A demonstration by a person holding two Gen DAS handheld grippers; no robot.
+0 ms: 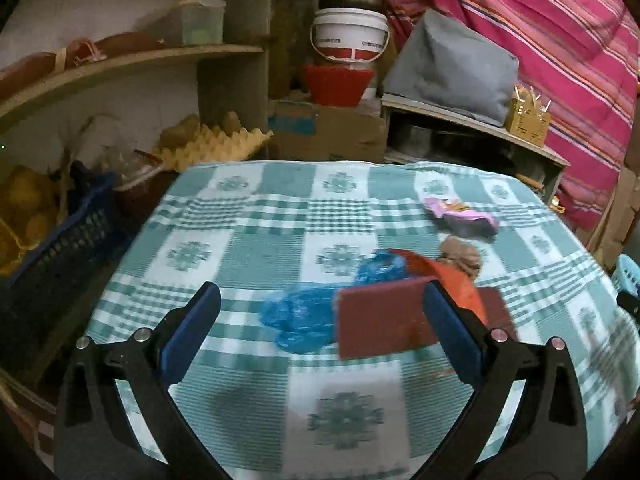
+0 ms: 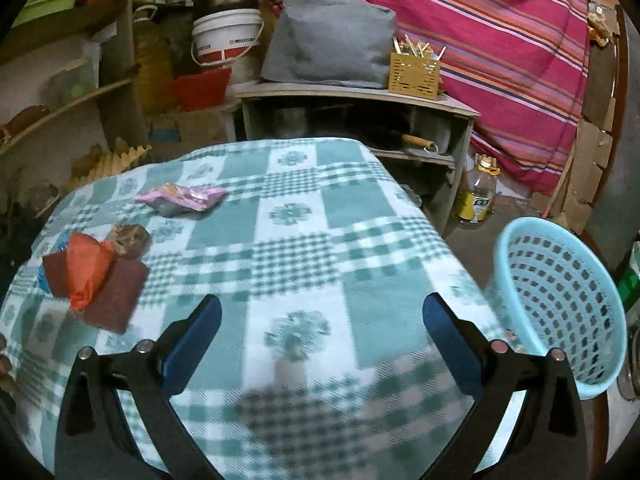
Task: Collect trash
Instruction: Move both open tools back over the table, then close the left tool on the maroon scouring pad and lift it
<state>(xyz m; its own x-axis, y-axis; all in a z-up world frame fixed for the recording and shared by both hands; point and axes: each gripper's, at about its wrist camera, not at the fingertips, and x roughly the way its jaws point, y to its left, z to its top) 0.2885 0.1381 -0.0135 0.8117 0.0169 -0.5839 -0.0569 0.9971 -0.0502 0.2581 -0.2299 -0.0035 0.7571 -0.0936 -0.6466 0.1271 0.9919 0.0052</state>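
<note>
Both grippers wide open, holding nothing: left gripper over the checked tablecloth, right gripper over its near right part. Trash bunched toward the table's left side: blue plastic bag, maroon card, orange wrapper, brown crumpled wad, pink packet farther back. Light-blue basket just off the right edge.

White bucket; grey cushion; egg trays
</note>
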